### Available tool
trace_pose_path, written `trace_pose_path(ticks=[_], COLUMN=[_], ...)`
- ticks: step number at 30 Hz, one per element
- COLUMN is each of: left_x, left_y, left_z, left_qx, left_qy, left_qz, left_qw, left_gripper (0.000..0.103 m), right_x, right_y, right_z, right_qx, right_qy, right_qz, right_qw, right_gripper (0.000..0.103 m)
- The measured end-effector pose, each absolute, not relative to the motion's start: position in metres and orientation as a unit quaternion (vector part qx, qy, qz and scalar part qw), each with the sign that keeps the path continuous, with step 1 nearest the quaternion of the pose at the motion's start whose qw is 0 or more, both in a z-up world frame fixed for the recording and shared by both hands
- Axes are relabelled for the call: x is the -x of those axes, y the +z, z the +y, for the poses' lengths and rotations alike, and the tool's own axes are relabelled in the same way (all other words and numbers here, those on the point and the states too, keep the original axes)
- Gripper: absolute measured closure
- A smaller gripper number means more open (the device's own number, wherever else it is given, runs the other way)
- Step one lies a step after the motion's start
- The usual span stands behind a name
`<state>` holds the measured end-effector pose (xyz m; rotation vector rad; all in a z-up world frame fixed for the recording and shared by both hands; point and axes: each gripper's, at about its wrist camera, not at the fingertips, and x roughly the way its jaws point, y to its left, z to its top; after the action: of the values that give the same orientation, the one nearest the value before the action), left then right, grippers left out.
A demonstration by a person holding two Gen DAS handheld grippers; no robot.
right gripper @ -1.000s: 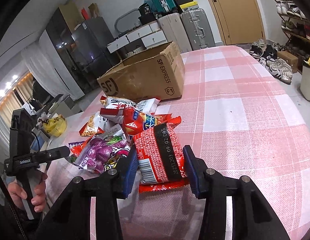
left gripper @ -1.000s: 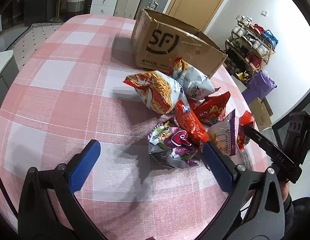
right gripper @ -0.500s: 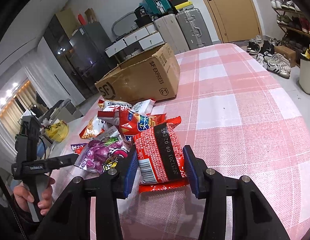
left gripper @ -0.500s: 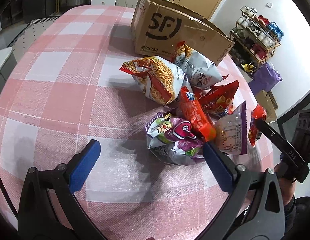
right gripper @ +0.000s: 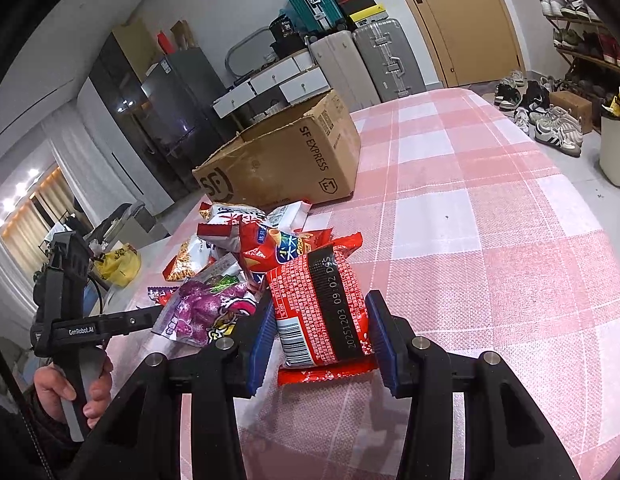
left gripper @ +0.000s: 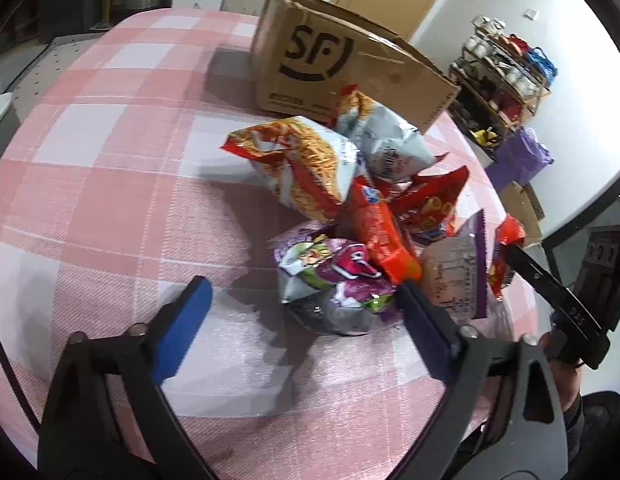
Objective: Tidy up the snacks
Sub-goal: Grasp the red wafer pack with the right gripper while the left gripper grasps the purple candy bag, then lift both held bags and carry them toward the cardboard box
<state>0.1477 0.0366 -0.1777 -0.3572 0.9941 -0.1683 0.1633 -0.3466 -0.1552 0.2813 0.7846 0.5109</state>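
Snack pile (left gripper: pixel 350 216) sits mid-table right in front of the SF cardboard box (left gripper: pixel 334 64); the checked tablecloth (left gripper: pixel 110 200) is bare left of it, the table edge close on the right. Right gripper (right gripper: pixel 320 340) is clamped on the red packet (right gripper: pixel 322 312), its bottom seam cut off behind the fingers. Left gripper (left gripper: pixel 306 320) jaws are closing, not yet pressing the purple bag (left gripper: pixel 330 280), whose far side is hidden under the pile.

You have the snack pile (right gripper: pixel 246 264) on the table (right gripper: pixel 490 216), just before the cardboard box (right gripper: pixel 286 160); suitcases (right gripper: pixel 370 60) and drawers (right gripper: pixel 270 84) stand behind it, a shoe rack (right gripper: pixel 582 28) to the right.
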Motion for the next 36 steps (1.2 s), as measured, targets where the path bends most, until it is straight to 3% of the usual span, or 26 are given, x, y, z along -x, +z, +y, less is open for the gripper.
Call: trace_pose_path(ticks=[6,13,36], left_x=[-0.153,-0.153,-0.110], left_y=[-0.177,-0.177,-0.153], left_z=[0.027,0.029,0.067], left_qx=[0.172,0.179,0.176], left_qy=[-0.127,-0.138,-0.112], left_qz=[0.470,0.469,0.429], left_qw=[0.856,0.854,0.879], left_gripper=[0.044,0.055,0.055], right_x=[-0.161,-0.161,-0.144], right_y=[-0.156,-0.155,-0.130], right_z=[-0.348,-0.346,-0.328], right_qx=[-0.137,-0.133,-0.103], right_qy=[0.244,0.243,0.256], right_qz=[0.379,0.380,0.366], right_qw=[0.882,0.883,0.889], right_gripper=[0.058,0.058,0.058])
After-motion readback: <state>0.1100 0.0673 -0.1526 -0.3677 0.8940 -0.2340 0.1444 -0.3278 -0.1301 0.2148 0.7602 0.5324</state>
